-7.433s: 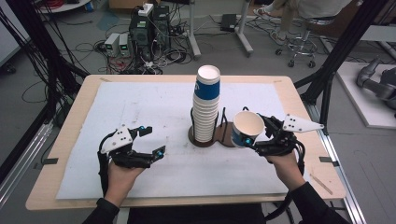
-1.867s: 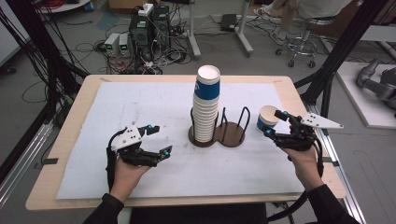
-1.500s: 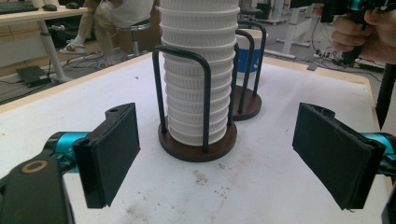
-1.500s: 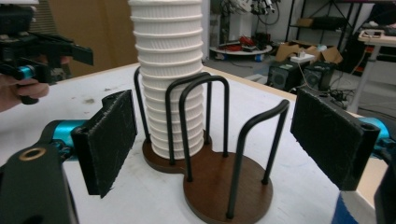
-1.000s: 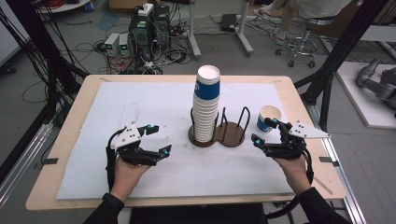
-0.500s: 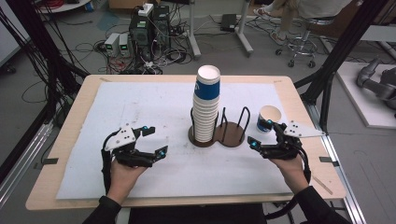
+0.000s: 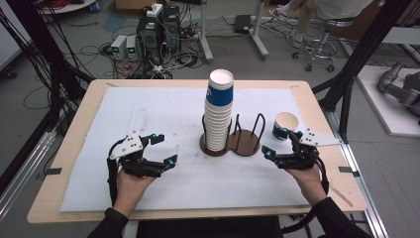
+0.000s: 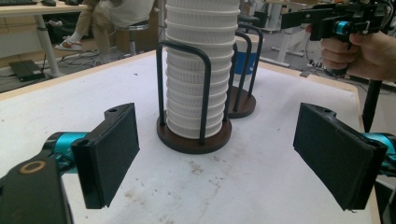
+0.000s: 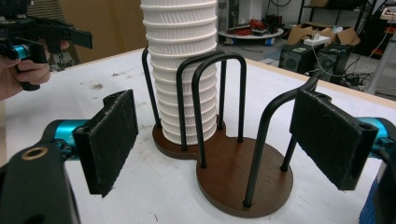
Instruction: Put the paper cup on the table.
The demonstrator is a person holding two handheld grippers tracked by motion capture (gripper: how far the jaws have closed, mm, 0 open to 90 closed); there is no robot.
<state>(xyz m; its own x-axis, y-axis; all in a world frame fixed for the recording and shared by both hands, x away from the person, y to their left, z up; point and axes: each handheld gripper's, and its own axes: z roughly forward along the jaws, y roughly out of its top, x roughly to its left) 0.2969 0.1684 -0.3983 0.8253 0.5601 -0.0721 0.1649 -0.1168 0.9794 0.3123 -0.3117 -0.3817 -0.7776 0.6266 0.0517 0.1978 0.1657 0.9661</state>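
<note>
A tall stack of white paper cups (image 7: pixel 219 111) with a blue-banded cup on top stands in the left ring of a dark wire holder (image 7: pixel 246 144); the right ring is empty. One blue-and-white cup (image 7: pixel 285 126) stands upright on the mat to the right of the holder. My right gripper (image 7: pixel 275 144) sits just in front of that cup, open, with nothing between its pads (image 9: pixel 329 135). My left gripper (image 7: pixel 164 148) rests open on the mat to the left of the holder. The left gripper view faces the stack (image 8: pixel 198 70) between open pads (image 8: pixel 112 149).
A white mat (image 7: pixel 148 109) covers the wooden table (image 7: pixel 74 148). In the right gripper view the holder's wire loops (image 9: pixel 219 93) rise close ahead, and the blue cup's side (image 9: pixel 380 205) is at the lower right corner. Cables and equipment lie on the floor beyond the far edge.
The right gripper, which earlier held the cup beside the holder, has set it on the mat at the right, let go and drawn back slightly. The left gripper has kept its place.
</note>
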